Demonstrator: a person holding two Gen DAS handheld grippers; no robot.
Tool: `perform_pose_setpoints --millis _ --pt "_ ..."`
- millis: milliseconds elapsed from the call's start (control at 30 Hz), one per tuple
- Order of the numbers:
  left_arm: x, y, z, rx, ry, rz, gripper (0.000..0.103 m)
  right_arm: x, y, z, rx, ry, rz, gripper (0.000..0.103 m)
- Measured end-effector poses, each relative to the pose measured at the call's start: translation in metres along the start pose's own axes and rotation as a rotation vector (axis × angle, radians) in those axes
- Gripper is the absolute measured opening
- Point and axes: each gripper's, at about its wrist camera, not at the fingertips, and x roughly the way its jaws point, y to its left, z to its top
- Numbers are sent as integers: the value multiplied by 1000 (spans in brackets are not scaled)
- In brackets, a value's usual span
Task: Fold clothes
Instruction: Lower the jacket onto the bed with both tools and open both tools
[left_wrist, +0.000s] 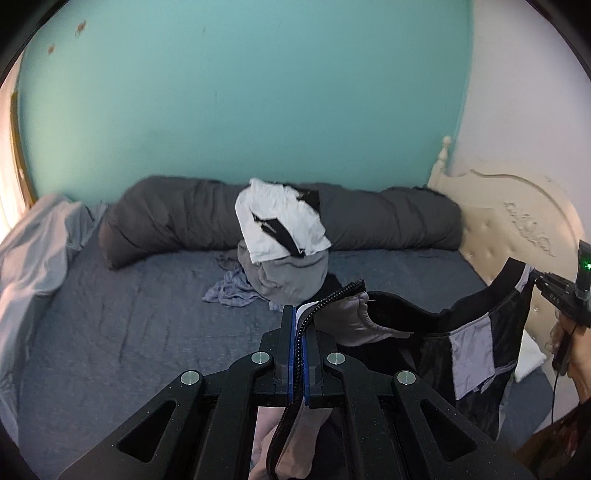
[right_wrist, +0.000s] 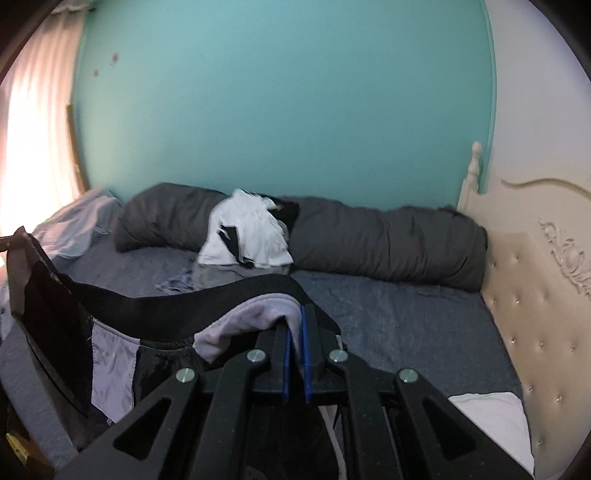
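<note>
A black garment (left_wrist: 406, 314) with a wide waistband, a zip and pale grey pocket linings hangs stretched between my two grippers above the bed. My left gripper (left_wrist: 299, 312) is shut on the zip edge of the waist. In the left wrist view my right gripper (left_wrist: 535, 278) pinches the waistband's far end at the right, with a person's hand (left_wrist: 561, 343) under it. In the right wrist view my right gripper (right_wrist: 294, 314) is shut on the garment (right_wrist: 184, 299) where the waistband and a grey lining meet. The rest of the cloth droops below, its lower part hidden.
The bed's blue sheet (left_wrist: 129, 325) lies under the garment. A heap of white, black and grey clothes (left_wrist: 284, 236) sits against a rolled dark grey duvet (left_wrist: 166, 218) by the teal wall. A cream headboard (left_wrist: 517, 225) stands right, a pale sheet (left_wrist: 37, 243) left, a white pillow (right_wrist: 491, 417) near right.
</note>
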Motion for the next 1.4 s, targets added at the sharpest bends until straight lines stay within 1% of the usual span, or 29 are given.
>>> perform_pose_setpoints --millis 100,167,267,367,500,567,667,767,833,867,900,933,967,1000,1033,1067,1100,1133,1167,1233,1267,1300,1333,1400 --pt "54 5 4 -31 25 6 2 49 -7 -3 6 40 -27 5" --pt "90 7 3 -40 54 14 2 81 -11 -12 9 74 -27 5" --pt "148 9 -6 -40 119 30 2 131 -12 -33 2 139 -33 5" --pt "193 9 -22 -49 171 29 2 177 -13 -62 18 198 -23 5" --pt "256 10 -51 -58 243 22 2 222 -13 -90 26 261 -18 5" --pt "281 12 -64 -69 270 19 2 243 -14 -103 29 293 -17 5" --pt "318 11 -87 -67 316 13 2 268 -11 -120 26 317 9 5" --pt "344 8 -109 -68 358 11 2 289 -6 -136 29 351 23 5" --pt "362 7 -124 -80 391 0 4 299 -4 -145 28 372 8 7" --pt "368 8 -131 -92 407 -6 4 303 -3 -150 27 382 -1 8" --pt "374 8 -138 -106 423 -12 4 304 -1 -153 18 379 -21 14" --pt "377 8 -143 -112 431 -23 4 303 -2 -155 24 378 -27 27" --pt "377 8 -146 -114 434 -38 4 302 -3 -157 33 377 -31 34" --pt "376 8 -149 -111 431 -46 8 297 -6 -157 61 363 -19 43" --pt "372 9 -148 -117 421 -54 21 293 -10 -158 91 347 -5 49" --pt "367 12 -146 -130 408 -65 30 286 -13 -158 116 329 2 53" --pt "361 14 -145 -144 396 -76 49 279 -16 -158 140 310 8 61" --pt "356 17 -143 -157 383 -87 57 272 -19 -158 163 291 14 62" --pt "348 20 -141 -166 366 -91 57 260 -24 -160 209 262 23 62" --pt "329 26 -136 -177 328 -90 57 238 -28 -165 279 215 69 63" --pt "319 30 -136 -186 317 -101 57 228 -29 -169 308 193 93 63" --pt "311 34 -138 -193 312 -116 57 215 -28 -175 334 172 115 63" --pt "303 38 -143 -192 312 -114 57 205 -26 -182 353 163 139 63" --pt "287 47 -156 -182 317 -95 57 186 -20 -197 391 148 188 64"
